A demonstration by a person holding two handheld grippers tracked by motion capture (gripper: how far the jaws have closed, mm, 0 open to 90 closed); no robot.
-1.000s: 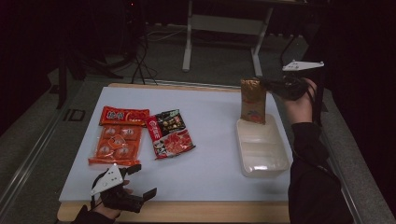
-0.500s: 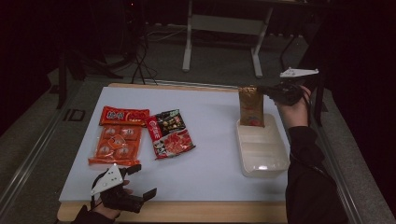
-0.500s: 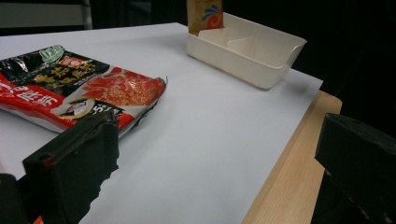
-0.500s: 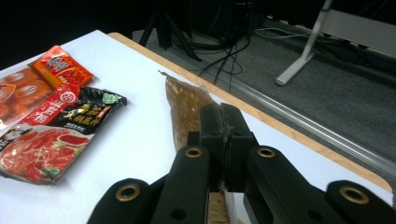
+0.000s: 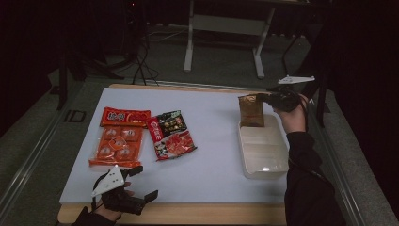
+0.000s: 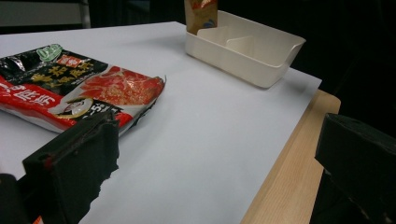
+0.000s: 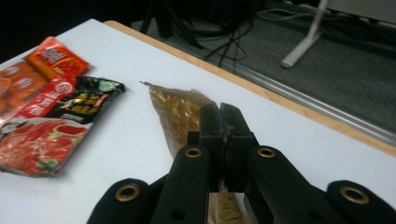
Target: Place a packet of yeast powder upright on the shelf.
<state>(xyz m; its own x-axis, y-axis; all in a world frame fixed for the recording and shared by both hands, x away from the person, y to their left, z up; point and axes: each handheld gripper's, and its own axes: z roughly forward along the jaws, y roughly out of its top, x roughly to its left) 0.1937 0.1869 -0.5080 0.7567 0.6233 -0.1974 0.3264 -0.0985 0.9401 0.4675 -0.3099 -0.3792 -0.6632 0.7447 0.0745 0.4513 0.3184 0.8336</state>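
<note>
Brown snack bag (image 5: pixel 251 109) hangs upright at the far end of the white tray (image 5: pixel 263 162), its bottom just inside. Our right tool (image 5: pixel 269 98) pinches the bag's top edge tight. We think we're at the put-it-in step, w/ the bag partly down. Next we need to lower it more, then let go so it lies flat in the tray. Our left tool (image 5: pixel 144 183) rests wide & empty at the near edge of the surface (image 5: pixel 214 179), near the red packs (image 5: pixel 171 135).

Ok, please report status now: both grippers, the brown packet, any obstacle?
Right gripper shut on brown packet, upright over white tray far end. Left gripper open, holding nothing. Nothing blocking the tray.
</note>
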